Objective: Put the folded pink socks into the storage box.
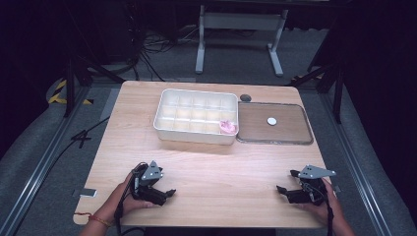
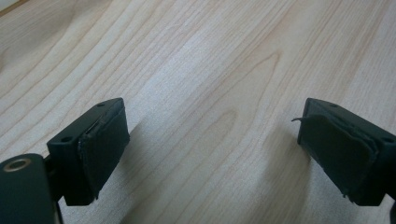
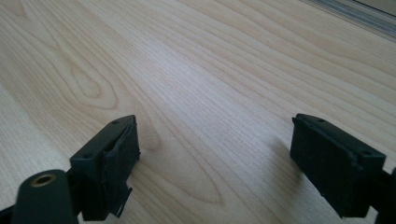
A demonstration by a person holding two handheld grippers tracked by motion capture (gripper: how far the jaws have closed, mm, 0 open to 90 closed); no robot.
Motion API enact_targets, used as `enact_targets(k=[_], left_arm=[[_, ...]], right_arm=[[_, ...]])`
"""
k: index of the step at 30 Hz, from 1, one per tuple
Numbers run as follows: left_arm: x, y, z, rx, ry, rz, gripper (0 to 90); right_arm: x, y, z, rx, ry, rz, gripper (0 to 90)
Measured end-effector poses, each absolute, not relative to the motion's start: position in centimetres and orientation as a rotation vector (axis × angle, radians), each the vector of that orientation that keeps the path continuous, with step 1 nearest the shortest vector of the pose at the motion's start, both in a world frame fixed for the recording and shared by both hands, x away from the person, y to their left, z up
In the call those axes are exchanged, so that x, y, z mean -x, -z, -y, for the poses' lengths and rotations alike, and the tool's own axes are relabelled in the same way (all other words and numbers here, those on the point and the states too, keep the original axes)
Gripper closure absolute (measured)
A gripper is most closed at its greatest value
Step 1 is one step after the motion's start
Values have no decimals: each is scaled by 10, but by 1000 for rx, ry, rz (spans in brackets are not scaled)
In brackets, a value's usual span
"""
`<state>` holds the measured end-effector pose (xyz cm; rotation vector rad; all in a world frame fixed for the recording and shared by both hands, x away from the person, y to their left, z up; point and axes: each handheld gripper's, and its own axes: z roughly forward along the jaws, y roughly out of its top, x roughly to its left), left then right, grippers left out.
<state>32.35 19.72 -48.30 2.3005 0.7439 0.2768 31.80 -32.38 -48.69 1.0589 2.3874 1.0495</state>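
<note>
A white divided box (image 1: 195,116) stands at the back middle of the wooden table (image 1: 206,172), with a pink item (image 1: 227,127) in its near right compartment. To its right lies a brown tray (image 1: 273,124) holding a small white disc (image 1: 271,120). My left gripper (image 1: 166,192) rests near the front left edge, held by a hand, jaws wide apart and nothing between them (image 2: 212,144). My right gripper (image 1: 286,182) rests near the front right edge, also open and empty (image 3: 215,154). Both sit low over bare wood.
A dark round hole cover (image 1: 245,98) sits in the table behind the tray. A white frame stand (image 1: 239,34) and cables lie on the floor beyond the table. A strip of tape (image 1: 88,192) marks the front left edge.
</note>
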Motion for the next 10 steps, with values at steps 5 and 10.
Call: enact_targets(k=[5,10], left_arm=[[-325,483,-196,-2292,-281,-753,88],[-327,483,-195,-2293,-278,-755,84]], right_arm=[[-318,487,324,-1059,-1050,-2388,158],[-318,487,324,-1058,-1050,-2387,158]])
